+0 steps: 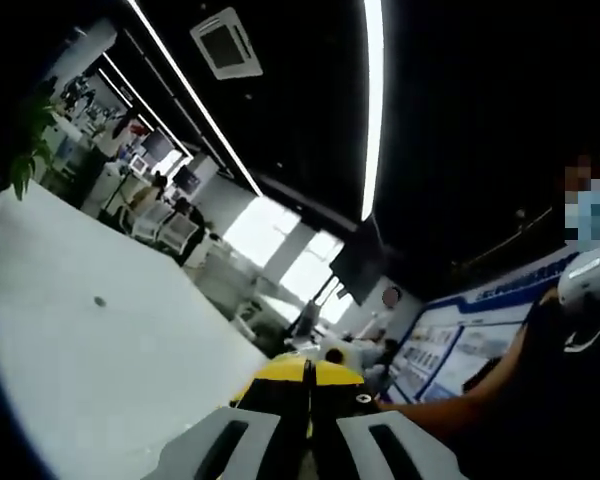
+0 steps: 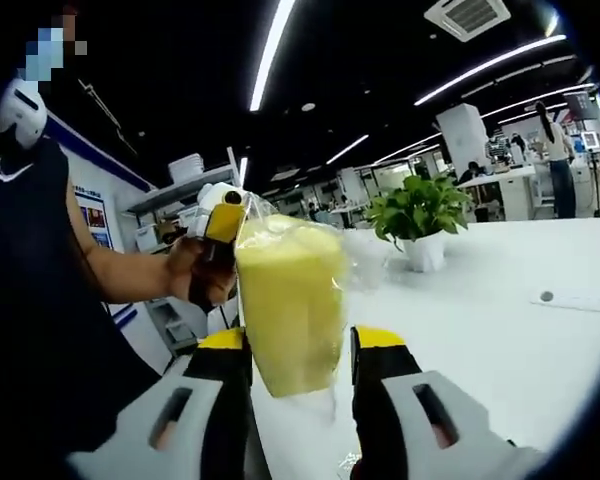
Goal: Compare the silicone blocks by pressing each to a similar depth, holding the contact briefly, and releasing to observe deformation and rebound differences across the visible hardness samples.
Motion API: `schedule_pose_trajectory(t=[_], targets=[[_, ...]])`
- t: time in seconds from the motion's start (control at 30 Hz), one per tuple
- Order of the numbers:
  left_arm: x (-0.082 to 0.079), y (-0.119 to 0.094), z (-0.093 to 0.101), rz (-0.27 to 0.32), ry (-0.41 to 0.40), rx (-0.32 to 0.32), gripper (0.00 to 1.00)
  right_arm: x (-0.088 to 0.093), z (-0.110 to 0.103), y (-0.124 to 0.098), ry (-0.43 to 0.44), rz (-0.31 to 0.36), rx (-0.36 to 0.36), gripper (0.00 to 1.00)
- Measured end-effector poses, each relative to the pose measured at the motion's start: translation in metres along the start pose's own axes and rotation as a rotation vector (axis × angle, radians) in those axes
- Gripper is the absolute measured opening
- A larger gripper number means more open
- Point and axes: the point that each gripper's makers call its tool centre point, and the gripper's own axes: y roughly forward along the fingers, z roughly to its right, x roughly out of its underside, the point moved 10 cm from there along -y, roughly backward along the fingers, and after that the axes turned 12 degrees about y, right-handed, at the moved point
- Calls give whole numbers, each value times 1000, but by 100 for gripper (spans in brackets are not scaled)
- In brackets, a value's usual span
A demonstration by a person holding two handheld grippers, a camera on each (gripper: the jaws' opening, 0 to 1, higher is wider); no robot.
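Right gripper (image 2: 298, 360): 2 fingers clamped on a yellow silicone block (image 2: 292, 305), 1 finger on each side face. Block appears wrapped in clear film and stands upright between the fingers, its top well above the yellow-capped fingertips, its lower end down between them. Block is held up off the white worktop (image 2: 500, 340), above its near part.

Left gripper (image 2: 223, 232), seen in the right gripper view: held in a person's hand (image 2: 185, 270), just behind the upper left corner of the block; contact cannot be told from here.

Left gripper view: own fingers (image 1: 225, 445) lie close together with only a thin dark slit between them, nothing seen in that slit. A yellow and black part sits just beyond the fingertips. Camera is tilted up toward the ceiling lights (image 1: 373, 100).

Potted plant (image 2: 420, 215) stands on the worktop, farther back, well apart from the block. Small round mark (image 2: 547, 296) on the worktop toward its right side.
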Motion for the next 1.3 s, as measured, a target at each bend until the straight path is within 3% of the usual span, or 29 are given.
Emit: schedule_pose_trajectory(t=[0.3, 0.73, 1.3], targets=[[0, -3, -3, 4, 0, -20, 0, 1, -3, 0, 26, 0, -7, 25], [-2, -4, 1, 7, 5, -21, 0, -4, -7, 1, 69, -26, -35, 7], [-4, -11, 4, 6, 48, -41, 0, -8, -12, 5, 107, -69, -25, 0]])
